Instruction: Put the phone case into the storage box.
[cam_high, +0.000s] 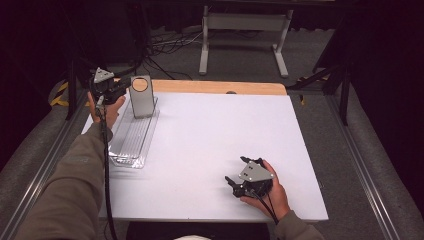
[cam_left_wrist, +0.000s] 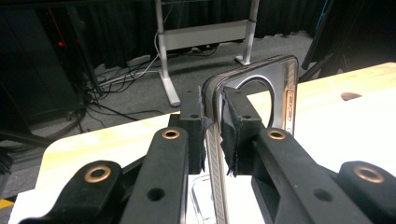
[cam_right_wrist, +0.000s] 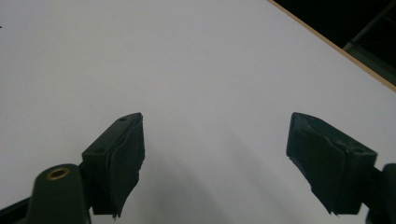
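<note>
1. Standing upright at the far end of the clear ribbed tray (cam_high: 129, 145), the phone case (cam_high: 141, 96) is being held near the table's far left corner.
2. Your left gripper (cam_high: 119, 90) is pinching the case's thin side edge between its pads (cam_left_wrist: 231, 135), jaws nearly together.
3. Your right gripper (cam_high: 239, 172) is resting open and empty on the white table (cam_high: 215, 130), well apart from the tray.
4. The case is looking light, thin, glossy and probably flexible; you are likely risking slip or twist, so grip the rim, away from the camera cutout (cam_left_wrist: 254, 100).
5. The table edge is lying just beside your left hand; open room is lying to the right.
</note>
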